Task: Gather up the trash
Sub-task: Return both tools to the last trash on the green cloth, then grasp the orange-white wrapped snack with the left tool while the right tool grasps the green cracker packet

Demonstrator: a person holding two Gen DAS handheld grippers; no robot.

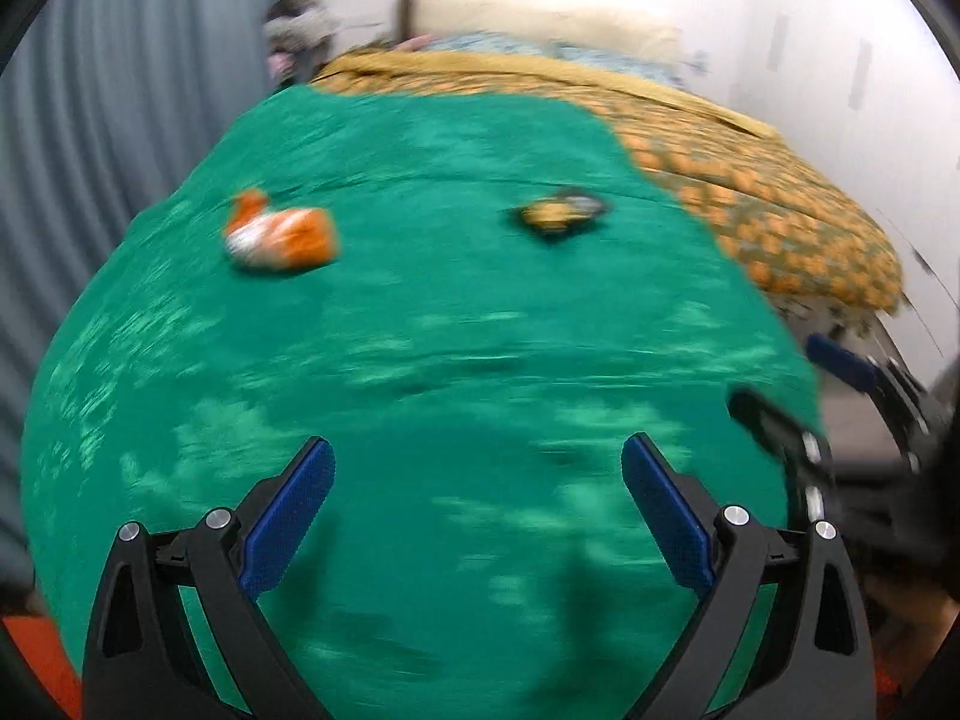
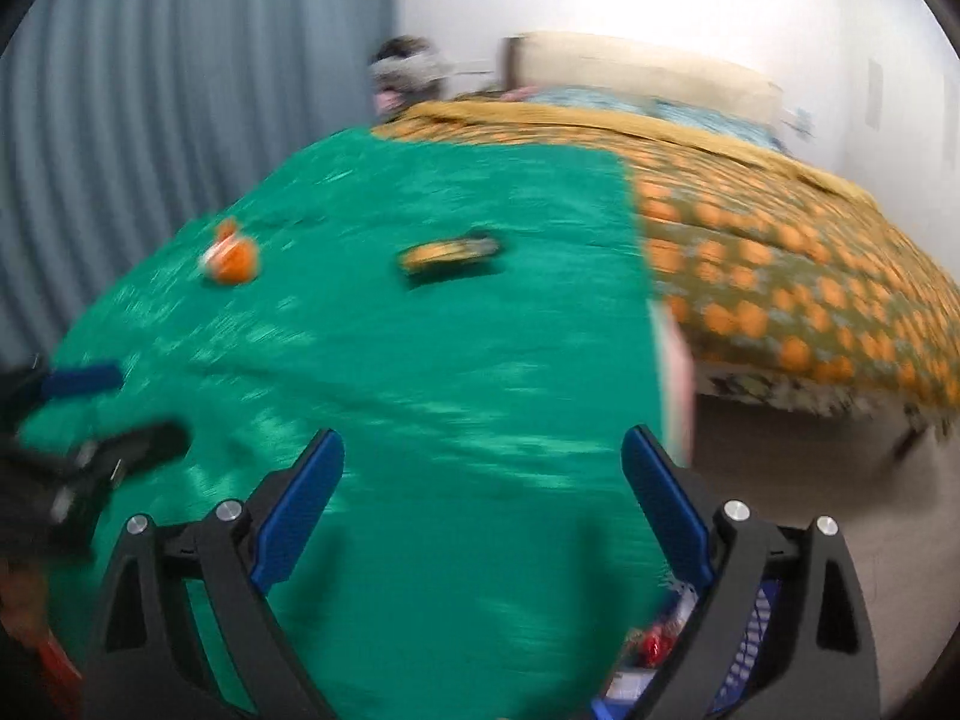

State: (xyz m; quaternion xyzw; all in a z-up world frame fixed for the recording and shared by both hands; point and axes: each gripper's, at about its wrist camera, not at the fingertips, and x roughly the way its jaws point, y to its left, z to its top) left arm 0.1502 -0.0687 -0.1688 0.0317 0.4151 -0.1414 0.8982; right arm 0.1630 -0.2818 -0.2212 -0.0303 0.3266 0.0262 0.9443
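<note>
While both sets of blue-padded black fingers stand wide with nothing between them, the left gripper and right gripper hover over the near edge of the bed, above the green satin cloth spread across it. Empty jaws on both sides, folks! Further out, toward the left edge of the cloth, lies the crumpled orange-and-white snack wrapper; nearer the cloth's far right corner sits the flattened yellow-and-black packet, well apart from it. Beyond that, an orange-patterned bedspread runs to the headboard. Down by the right gripper, a blue mesh basket peeks in at the bed's near right corner, something red inside. The danger, I'd say: everything's blurred, and that slick cloth could bunch into the jaws with the wrapper, or a light wrapper could skid away from a rushed pinch.
</note>
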